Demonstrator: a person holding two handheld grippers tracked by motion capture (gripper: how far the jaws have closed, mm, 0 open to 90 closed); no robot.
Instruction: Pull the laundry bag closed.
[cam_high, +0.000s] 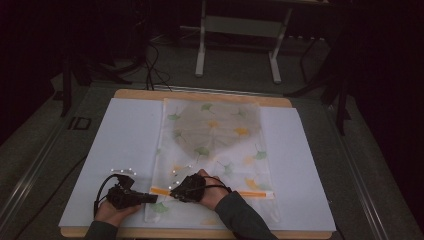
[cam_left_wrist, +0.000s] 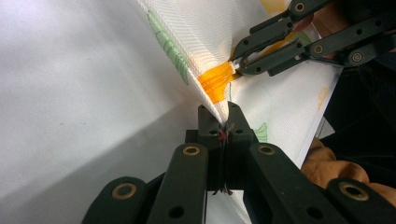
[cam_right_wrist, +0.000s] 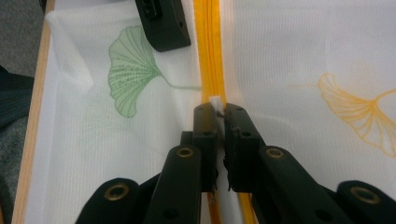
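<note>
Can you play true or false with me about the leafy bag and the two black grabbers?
1. The white mesh bag with green and yellow leaf prints lies flat on a white sheet. True.
2. The bag's zipper is blue. False: it is orange.
3. The left gripper is shut on the bag's fabric edge beside the zipper's end. True.
4. The right gripper hangs open above the table. False: its jaws are closed on a small white pull at the zipper.
5. The two grippers are at opposite ends of the bag. False: they sit close together at the zipper's left end.
</note>
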